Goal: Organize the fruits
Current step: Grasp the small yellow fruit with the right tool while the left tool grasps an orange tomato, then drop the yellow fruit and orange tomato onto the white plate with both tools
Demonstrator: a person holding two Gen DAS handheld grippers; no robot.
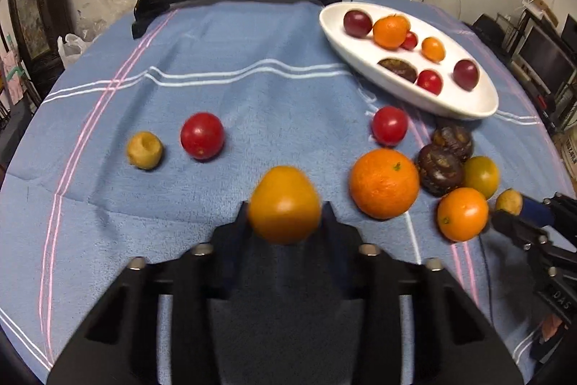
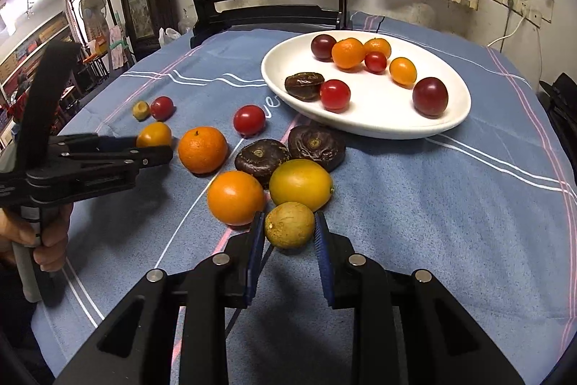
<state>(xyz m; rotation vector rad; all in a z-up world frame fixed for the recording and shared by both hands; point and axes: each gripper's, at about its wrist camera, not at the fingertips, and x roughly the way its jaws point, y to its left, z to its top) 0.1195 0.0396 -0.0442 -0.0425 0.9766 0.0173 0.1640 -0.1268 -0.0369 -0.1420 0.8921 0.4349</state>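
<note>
Right gripper clamped on a small tan-green fruit, pads at its sides, near the cloth's front edge beside the loose pile. Left gripper has a yellow-orange fruit between its jaws, apparently gripped (picture blurred there). Both look light, firm, smooth-skinned, likely to roll. The yellow-orange fruit's narrower end points away; the tan one is near-round. White dish sits toward the far right.

Both wrist views look steeply down, sharing the white dish.
</note>
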